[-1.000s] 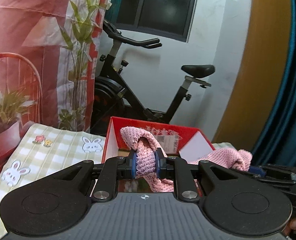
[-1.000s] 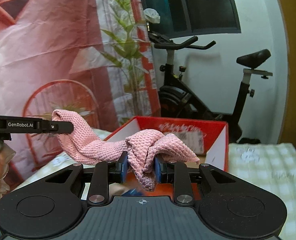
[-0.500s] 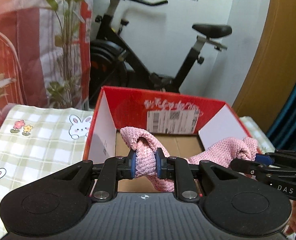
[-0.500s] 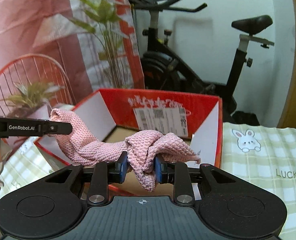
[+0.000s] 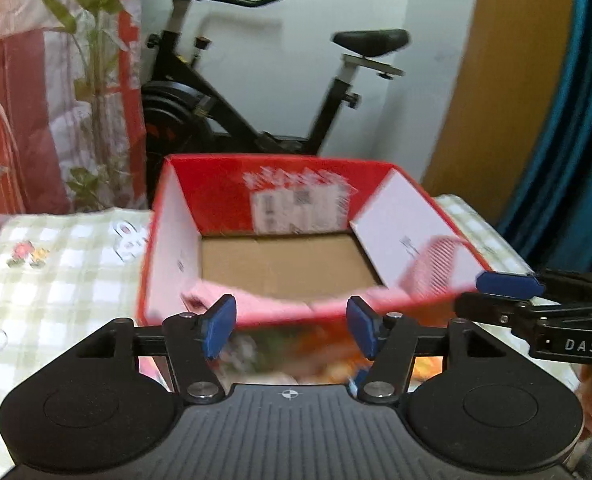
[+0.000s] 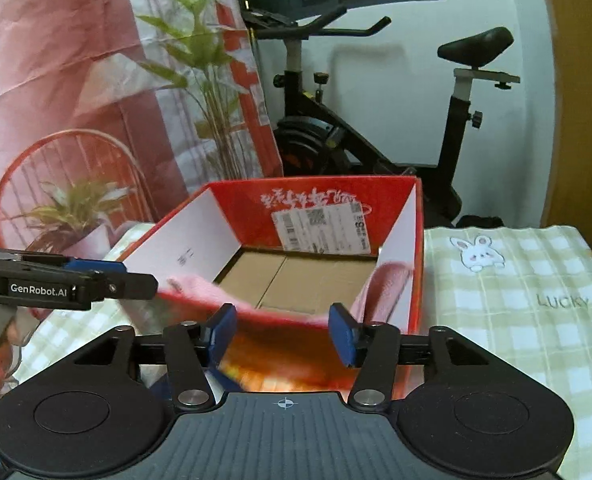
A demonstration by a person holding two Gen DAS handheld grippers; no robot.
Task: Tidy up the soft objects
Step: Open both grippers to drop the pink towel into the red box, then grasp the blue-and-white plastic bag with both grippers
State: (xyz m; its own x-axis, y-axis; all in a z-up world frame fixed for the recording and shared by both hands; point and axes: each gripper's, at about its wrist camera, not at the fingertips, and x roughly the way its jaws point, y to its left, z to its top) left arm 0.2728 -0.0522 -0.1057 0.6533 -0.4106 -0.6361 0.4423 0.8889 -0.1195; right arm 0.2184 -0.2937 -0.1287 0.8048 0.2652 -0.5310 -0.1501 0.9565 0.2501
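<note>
Pink cloth (image 5: 272, 306) drops free over red box (image 5: 280, 188), both grippers spread wide.
L gripper (image 5: 290, 330) & R gripper (image 6: 282, 334) fingers apart, gripping nothing; cloth, motion-blurred, lies just beyond fingertips across box's near rim, ends sagging inside.

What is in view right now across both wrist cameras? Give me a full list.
Pink knitted cloth: one, blurred, draped over the box's near rim, free of both grippers.
Red cardboard box: one, open, brown floor, white shipping label on the far wall.
Green-and-white checked tablecloth: one, rabbit prints, under the box.
Black exercise bike: one, behind the box.
Red-and-white plant-print backdrop: one, at left.
Teal curtain: one, at right.
Left gripper: black, blue pads, open.
Right gripper: black, blue pads, open.
</note>
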